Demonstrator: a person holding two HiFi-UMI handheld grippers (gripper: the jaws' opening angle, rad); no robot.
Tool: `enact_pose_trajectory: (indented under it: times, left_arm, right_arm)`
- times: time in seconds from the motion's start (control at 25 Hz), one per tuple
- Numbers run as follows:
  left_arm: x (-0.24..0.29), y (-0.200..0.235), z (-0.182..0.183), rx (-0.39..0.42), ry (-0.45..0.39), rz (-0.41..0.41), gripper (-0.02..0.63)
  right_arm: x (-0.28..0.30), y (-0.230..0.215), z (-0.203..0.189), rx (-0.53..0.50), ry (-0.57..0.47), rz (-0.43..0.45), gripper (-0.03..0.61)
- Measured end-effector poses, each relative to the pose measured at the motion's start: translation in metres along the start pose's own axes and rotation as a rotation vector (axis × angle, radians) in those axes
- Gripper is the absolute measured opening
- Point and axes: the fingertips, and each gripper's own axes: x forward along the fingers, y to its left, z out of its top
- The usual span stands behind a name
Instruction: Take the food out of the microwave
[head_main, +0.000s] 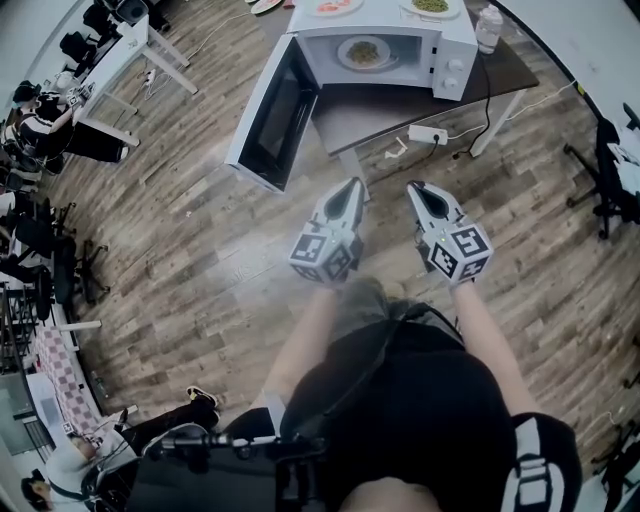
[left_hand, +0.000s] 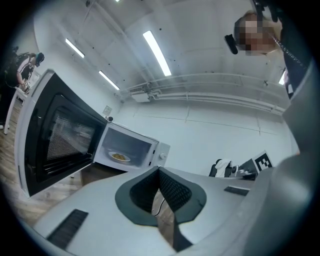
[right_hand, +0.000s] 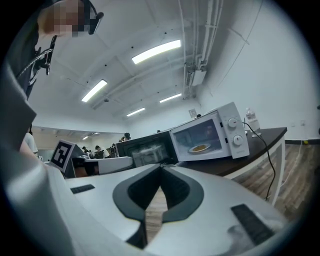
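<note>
Abreast, left hand-held gripper (head_main: 354, 184) and right hand-held gripper (head_main: 413, 187), level toward microwave (head_main: 453, 66); jaws together

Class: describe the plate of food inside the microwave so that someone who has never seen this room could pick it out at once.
On the dark table stands a white microwave with its door swung open. The plate lies inside the cavity, holding yellowish food. Two more plates sit on the microwave's top, so this is the only one inside.
</note>
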Motion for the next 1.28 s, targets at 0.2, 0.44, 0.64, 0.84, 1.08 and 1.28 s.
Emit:
enact_pose_trajectory:
  times: [0.2, 0.44, 0.64, 0.84, 1.08, 1.28]
  left_arm:
    - [-0.003, 0.004, -0.006, -0.007, 0.009, 0.022, 0.002]
    - [0.010, 0.007, -0.015, -0.015, 0.024, 0.018, 0.002]
    - [0.031, 0.008, -0.015, -0.014, 0.030, -0.018, 0.002]
    - [0.048, 0.022, -0.007, 0.004, 0.019, -0.035, 0.002]
    - [0.070, 0.049, -0.008, -0.013, 0.021, -0.007, 0.002]
    - [0.092, 0.069, -0.007, -0.012, 0.022, -0.010, 0.002]
  right_arm:
    - [-0.001, -0.001, -0.010, 0.023, 0.015, -0.001, 0.003]
    - [-0.002, -0.016, -0.019, 0.037, 0.028, -0.030, 0.003]
    - [0.006, -0.034, -0.015, 0.045, 0.027, -0.060, 0.003]
    - [0.030, -0.040, -0.014, 0.028, 0.040, -0.059, 0.003]
    - [0.058, -0.050, -0.012, 0.009, 0.073, -0.044, 0.003]
    - [0.087, -0.063, -0.008, -0.030, 0.097, -0.026, 0.005]
